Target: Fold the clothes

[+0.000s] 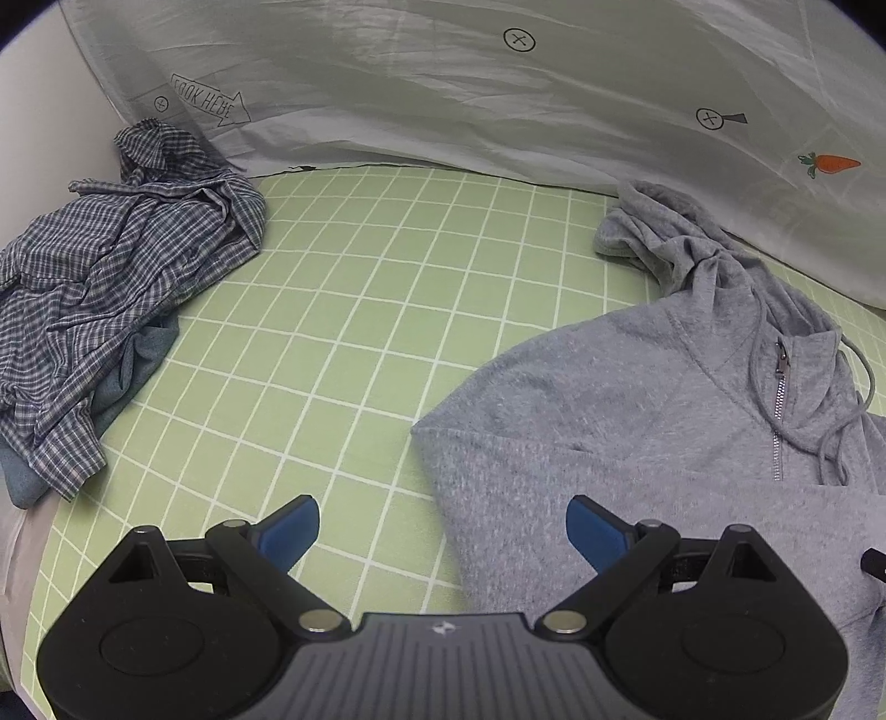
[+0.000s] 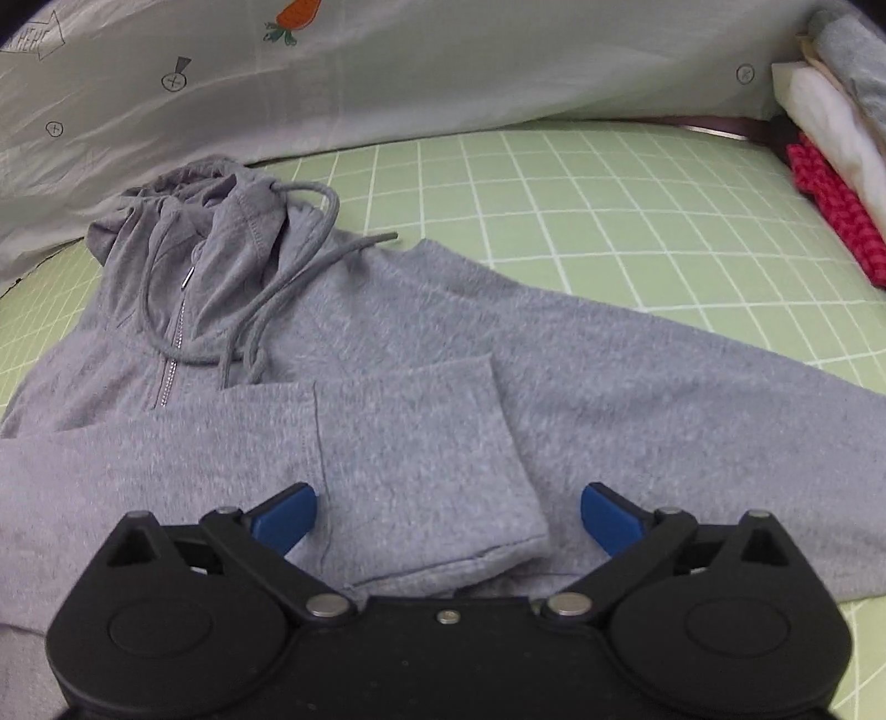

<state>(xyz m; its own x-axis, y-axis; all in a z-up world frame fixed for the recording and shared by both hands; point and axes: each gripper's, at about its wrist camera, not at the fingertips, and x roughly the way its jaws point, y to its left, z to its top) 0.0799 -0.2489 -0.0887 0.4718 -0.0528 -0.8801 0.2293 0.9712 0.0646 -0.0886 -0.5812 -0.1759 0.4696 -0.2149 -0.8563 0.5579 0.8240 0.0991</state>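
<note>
On the green grid-pattern sheet (image 1: 354,310) a grey zip hoodie (image 2: 421,354) lies flat, hood toward twelve o'clock, one sleeve (image 2: 432,443) folded across its chest. The right tool (image 2: 447,518) hangs spread above that cuff, holding nothing. The left tool (image 1: 443,531), also spread, straddles the hoodie's nine o'clock edge. A crumpled plaid shirt (image 1: 116,277) sits at ten o'clock.

green grid sheet and a printed pale quilt

a light green bed sheet (image 1: 343,310) with a white grid pattern covers the surface. along its far edge lies a pale grey quilt (image 1: 443,99), wrinkled, printed with crossed circles, a "look here" arrow (image 1: 213,102) and an orange carrot (image 2: 296,16).
</note>
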